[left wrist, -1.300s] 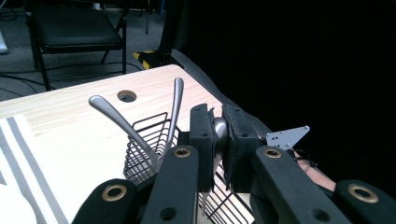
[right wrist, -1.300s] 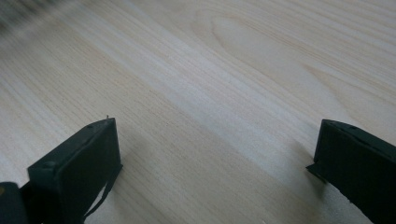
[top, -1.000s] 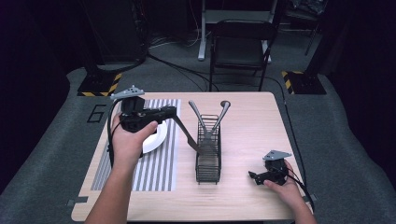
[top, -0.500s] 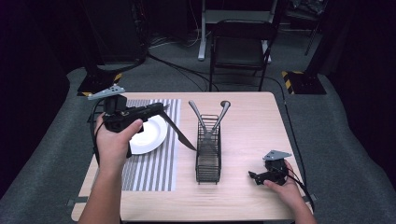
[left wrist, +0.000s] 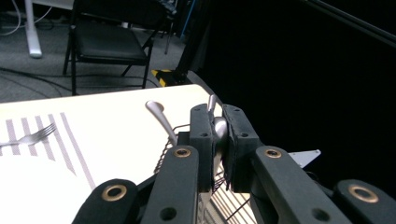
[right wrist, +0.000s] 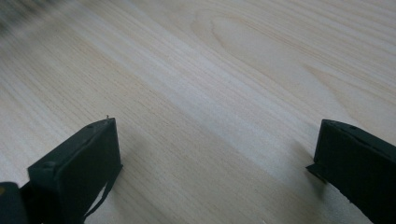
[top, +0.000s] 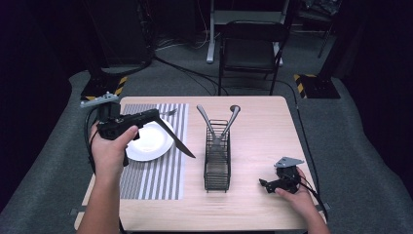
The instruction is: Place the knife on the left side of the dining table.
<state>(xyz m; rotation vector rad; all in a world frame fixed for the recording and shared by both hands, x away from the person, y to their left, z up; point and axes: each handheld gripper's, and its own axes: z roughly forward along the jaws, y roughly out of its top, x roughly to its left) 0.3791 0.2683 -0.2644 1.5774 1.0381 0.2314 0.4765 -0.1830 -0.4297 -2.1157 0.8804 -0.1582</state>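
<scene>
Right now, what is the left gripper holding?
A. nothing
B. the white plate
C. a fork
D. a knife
D: in the high view the left gripper is shut on the handle of a knife, whose blade slants down over the striped placemat; the fork lies beyond the white plate.

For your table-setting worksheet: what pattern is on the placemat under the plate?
Grey and white stripes on the placemat; the high view shows it best.
</scene>
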